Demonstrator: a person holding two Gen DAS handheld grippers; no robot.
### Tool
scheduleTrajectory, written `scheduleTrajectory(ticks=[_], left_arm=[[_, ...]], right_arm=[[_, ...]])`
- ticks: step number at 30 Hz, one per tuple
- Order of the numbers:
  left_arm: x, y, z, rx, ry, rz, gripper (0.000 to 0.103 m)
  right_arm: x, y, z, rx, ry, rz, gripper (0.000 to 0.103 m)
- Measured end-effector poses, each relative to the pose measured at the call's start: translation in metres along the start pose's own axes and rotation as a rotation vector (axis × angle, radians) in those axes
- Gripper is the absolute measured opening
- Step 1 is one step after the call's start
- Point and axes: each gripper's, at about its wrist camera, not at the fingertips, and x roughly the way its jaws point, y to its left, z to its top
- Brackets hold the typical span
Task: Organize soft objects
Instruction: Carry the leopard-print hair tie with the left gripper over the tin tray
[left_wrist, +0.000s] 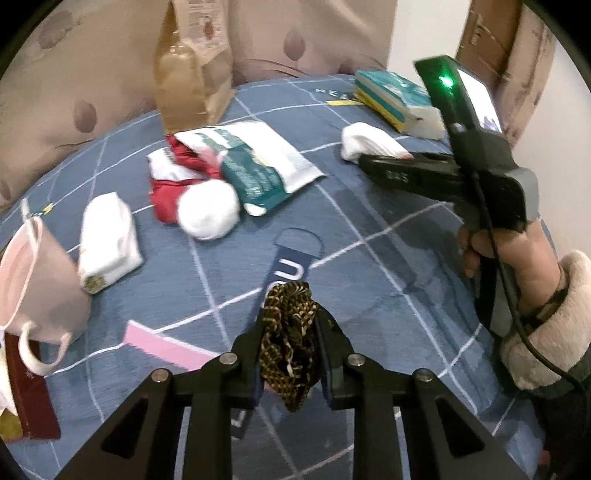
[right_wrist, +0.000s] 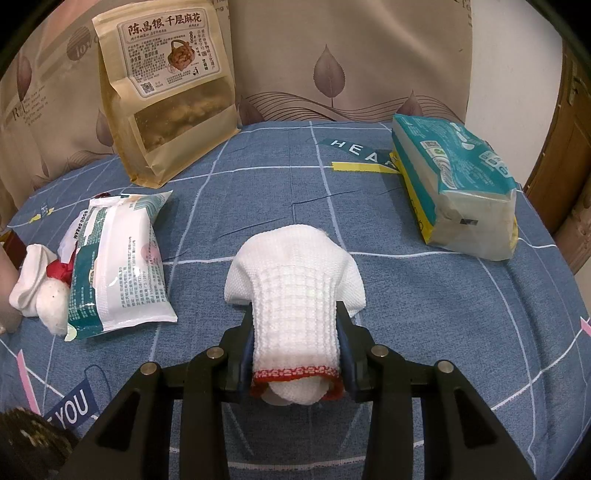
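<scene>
My left gripper (left_wrist: 290, 332) is shut on a brown-and-black patterned scrunchie (left_wrist: 290, 339), held above the blue bedspread (left_wrist: 221, 288). My right gripper (right_wrist: 295, 332) is shut on a white knitted sock with a red cuff (right_wrist: 295, 291), whose toe rests on the bedspread (right_wrist: 277, 184). The right gripper also shows in the left wrist view (left_wrist: 373, 164), with the sock (left_wrist: 364, 142) sticking out past it. A red-and-white Santa hat (left_wrist: 188, 188) lies under a white-and-green wet-wipe pack (left_wrist: 258, 162) at centre left.
A tan snack pouch (right_wrist: 166, 92) stands at the back left. A teal-and-yellow tissue pack (right_wrist: 458, 188) lies at the right. A folded white cloth (left_wrist: 107, 243), a pink face mask (left_wrist: 33, 280) and a dark red box (left_wrist: 33, 398) sit at the left. Curtains hang behind.
</scene>
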Motion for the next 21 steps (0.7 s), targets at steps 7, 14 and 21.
scheduleTrajectory(ticks=[7,14,21], left_arm=[[-0.017,0.013,-0.001,-0.031,-0.040,0.054,0.023],[-0.040,0.031,0.001,-0.068,-0.087,0.086,0.023],[-0.075,0.059,0.006,-0.114,-0.158,0.130,0.023]], right_arm=[[0.000,0.000,0.000,0.000,-0.001,-0.001,0.037],[0.001,0.001,0.000,-0.003,-0.001,-0.003,0.037],[0.001,0.001,-0.001,-0.005,-0.002,-0.006,0.037]])
